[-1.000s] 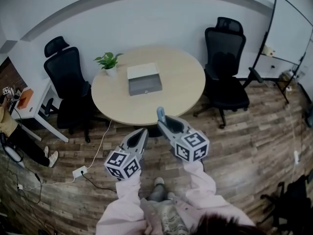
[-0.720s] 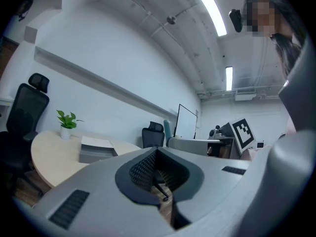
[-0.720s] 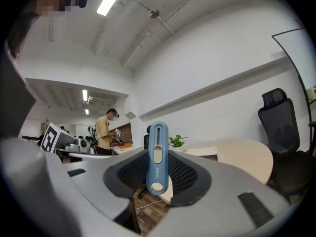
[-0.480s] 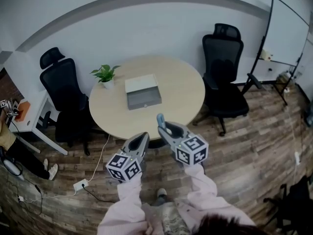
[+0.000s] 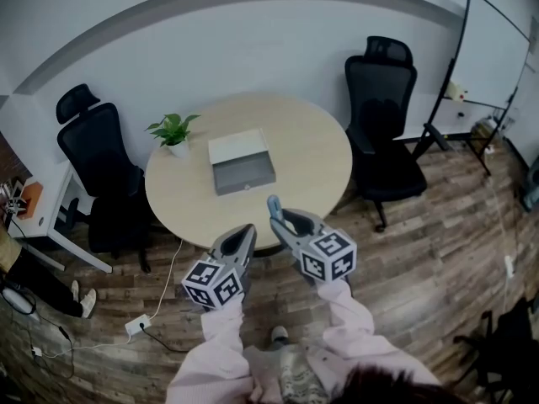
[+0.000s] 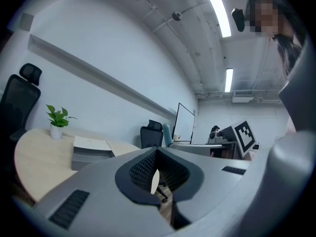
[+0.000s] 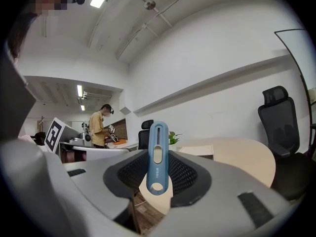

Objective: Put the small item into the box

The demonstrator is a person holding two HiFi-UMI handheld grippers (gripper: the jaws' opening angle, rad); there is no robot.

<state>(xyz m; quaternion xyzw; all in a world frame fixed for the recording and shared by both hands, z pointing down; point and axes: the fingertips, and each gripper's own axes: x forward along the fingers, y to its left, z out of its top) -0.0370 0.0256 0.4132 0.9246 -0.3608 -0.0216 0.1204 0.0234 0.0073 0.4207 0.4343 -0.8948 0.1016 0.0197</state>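
Note:
A grey open box (image 5: 243,175) with its white lid (image 5: 235,148) behind it lies on the round wooden table (image 5: 312,162). My right gripper (image 5: 276,212) is held in the air before the table's near edge, shut on a small blue slider-type item (image 7: 157,157) that sticks up between the pads. The box shows beyond it (image 7: 197,151). My left gripper (image 5: 245,232) hangs beside the right one, its jaws together with nothing between them (image 6: 155,179). From the left gripper view the box (image 6: 89,154) sits ahead on the table.
A small potted plant (image 5: 173,133) stands on the table left of the box. Black office chairs (image 5: 97,158) (image 5: 383,99) flank the table. A whiteboard on a stand (image 5: 488,53) is at right, a white desk (image 5: 46,217) at left, a power strip with cables (image 5: 137,323) on the wooden floor.
The table and box have shifted lower and slightly left in the head view, so I have come closer to it. Both grippers keep their pose and the blue item stays gripped.

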